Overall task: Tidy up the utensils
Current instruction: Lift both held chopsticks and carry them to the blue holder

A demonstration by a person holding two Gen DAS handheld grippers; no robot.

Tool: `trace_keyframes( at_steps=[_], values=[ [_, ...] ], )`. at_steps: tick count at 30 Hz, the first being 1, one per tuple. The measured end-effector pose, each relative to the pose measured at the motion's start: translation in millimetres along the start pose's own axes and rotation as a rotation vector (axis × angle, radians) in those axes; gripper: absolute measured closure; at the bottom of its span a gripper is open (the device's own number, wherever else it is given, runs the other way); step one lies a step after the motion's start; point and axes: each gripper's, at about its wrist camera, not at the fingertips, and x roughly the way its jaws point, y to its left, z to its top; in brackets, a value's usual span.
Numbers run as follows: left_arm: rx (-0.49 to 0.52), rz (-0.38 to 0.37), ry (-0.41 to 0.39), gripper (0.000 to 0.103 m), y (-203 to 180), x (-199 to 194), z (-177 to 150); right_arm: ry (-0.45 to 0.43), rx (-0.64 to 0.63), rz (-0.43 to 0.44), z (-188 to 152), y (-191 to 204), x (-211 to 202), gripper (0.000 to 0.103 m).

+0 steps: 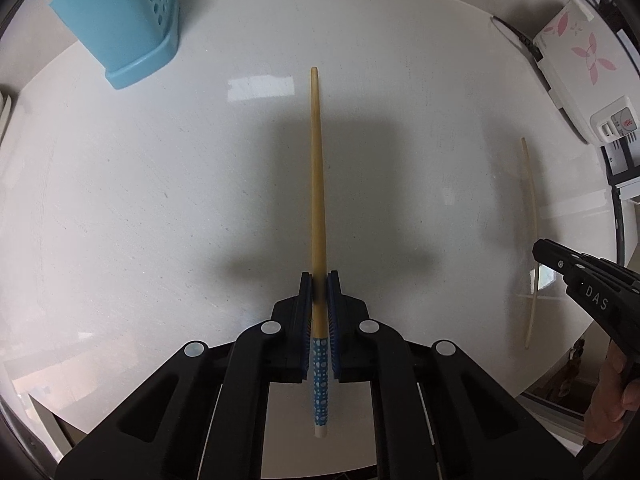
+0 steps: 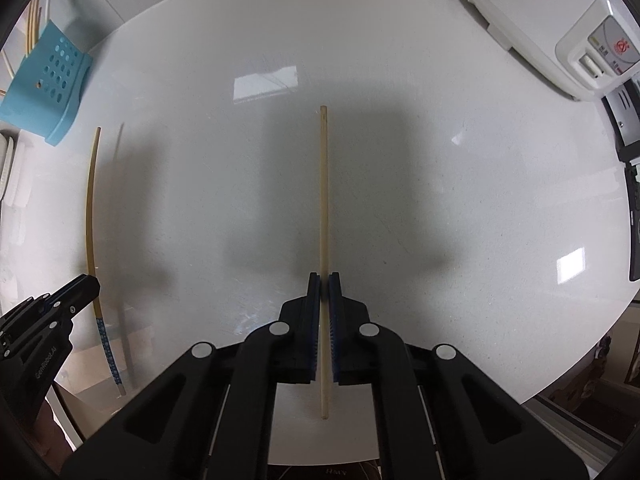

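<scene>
My left gripper (image 1: pixel 320 280) points straight down and is shut on a wooden chopstick with a blue dotted end (image 1: pixel 317 184); the stick runs away from me over the white table (image 1: pixel 160 200). In the right wrist view my right gripper (image 2: pixel 324 280) is shut on a plain pale chopstick (image 2: pixel 324 200), also lying lengthwise between the pads. Each view shows the other gripper at its edge: the right gripper (image 1: pixel 538 250) beside the pale chopstick (image 1: pixel 532 216), the left gripper (image 2: pixel 94 286) on the blue-ended chopstick (image 2: pixel 93 208). A blue perforated utensil holder (image 1: pixel 120 24) stands at the far left, holding several sticks.
A white appliance with pink flower print (image 1: pixel 576 64) and a black cable (image 1: pixel 516 36) sit at the table's far right. A hand (image 1: pixel 612 404) holds the right gripper's handle. The table's near edge curves below both grippers.
</scene>
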Motion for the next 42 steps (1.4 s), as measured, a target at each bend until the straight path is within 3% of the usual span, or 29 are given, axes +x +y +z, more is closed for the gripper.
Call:
trace_keyframes(
  at_steps=[17,42],
  values=[
    [-0.065,0.026,-0.2,0.096,44,-59,10,-0.196,-0.079,0.063,9,54,-57,0.099],
    [-0.181,0.045,-0.44,0.096,119,-134,38,-0.414,-0.251,0.197,49,171,-118,0.099]
  ],
)
